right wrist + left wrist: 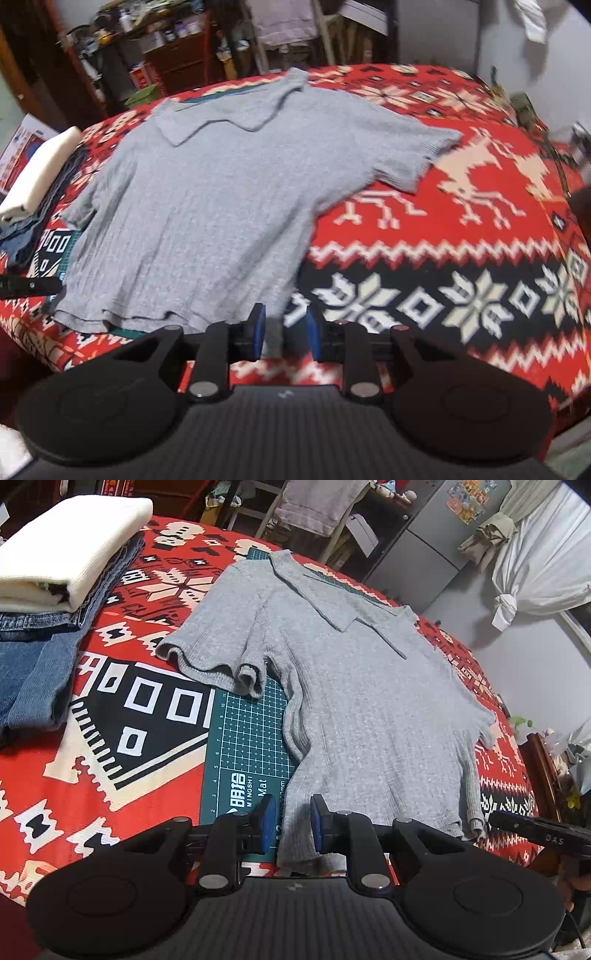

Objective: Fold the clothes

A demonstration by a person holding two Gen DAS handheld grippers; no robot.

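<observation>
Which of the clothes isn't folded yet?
The grey shirt, spread flat on the bed. The white top and jeans are folded in a stack.

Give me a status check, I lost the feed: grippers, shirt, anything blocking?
Left gripper and right gripper open, each straddling the hem. Grey shirt flat, unfolded. Folded pile off to the left, clear.

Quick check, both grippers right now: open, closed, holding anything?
Left gripper: open, jaws astride the grey shirt hem corner.
Right gripper: open, astride the other hem corner.
</observation>
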